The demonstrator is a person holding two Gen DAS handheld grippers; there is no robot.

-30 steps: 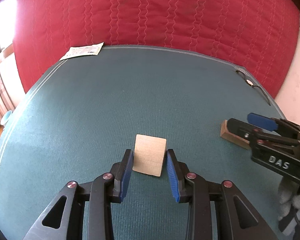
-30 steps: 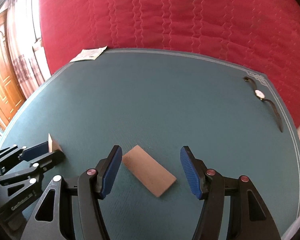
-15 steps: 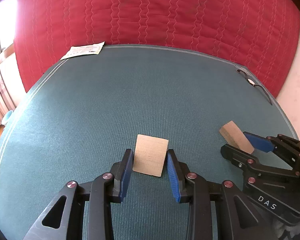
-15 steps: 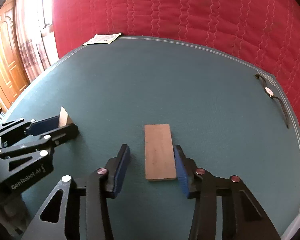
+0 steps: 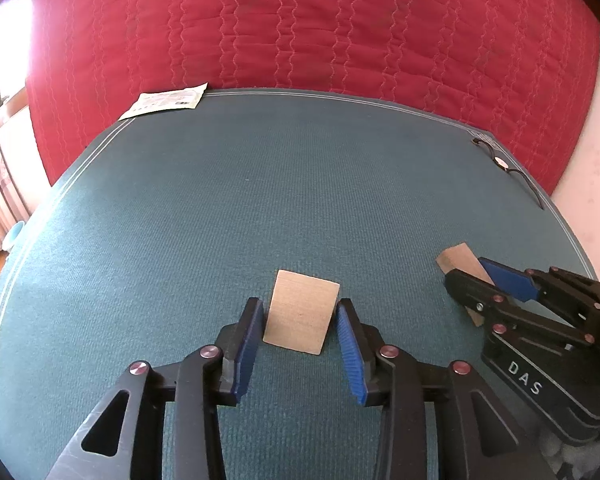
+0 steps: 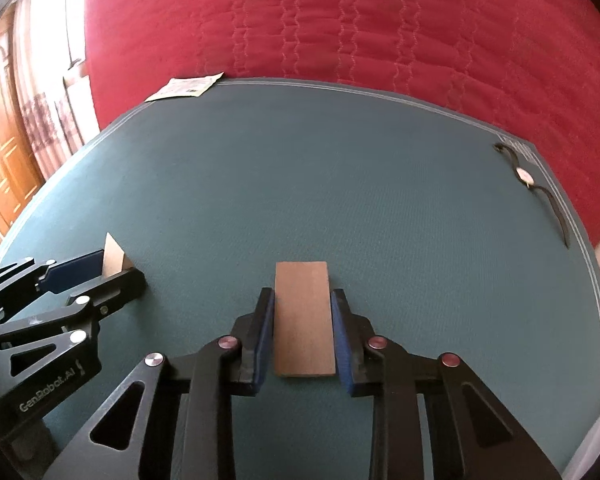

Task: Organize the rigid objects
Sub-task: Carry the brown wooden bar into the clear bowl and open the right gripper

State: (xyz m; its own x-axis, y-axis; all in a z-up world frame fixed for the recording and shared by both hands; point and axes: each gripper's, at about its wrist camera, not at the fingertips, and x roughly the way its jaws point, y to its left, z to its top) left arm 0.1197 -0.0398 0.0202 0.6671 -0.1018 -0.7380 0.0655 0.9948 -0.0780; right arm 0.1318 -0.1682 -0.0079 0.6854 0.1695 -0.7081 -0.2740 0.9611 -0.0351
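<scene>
Wooden blocks, two in number, lie flat on a teal ribbed-weave mat point(image 5: 260, 208), each between the blue ridged pads of a black gripper. Left gripper point(image 5: 300, 322): jaws opening, a slim gap on either side of the pale squarish block point(image 5: 301, 317), whose top is smooth with fine grain; it sits slightly askew, near edge swung toward the right pad. Right gripper point(image 6: 302, 330): jaws closed onto the long sides of the darker oblong block point(image 6: 303, 318), a plain flat slab with square corners; its long axis runs straight away from the camera, in line with the fingers, far end projecting past the pad tips. The two blocks lie side by side, well apart. Farther out, a wristwatch point(image 6: 525, 176) with a dark strap lies at the mat's far right corner, and a printed paper sachet point(image 5: 166, 101) at its far left corner. Beyond the mat: red quilted fabric point(image 5: 320, 28) with wavy stitching.
</scene>
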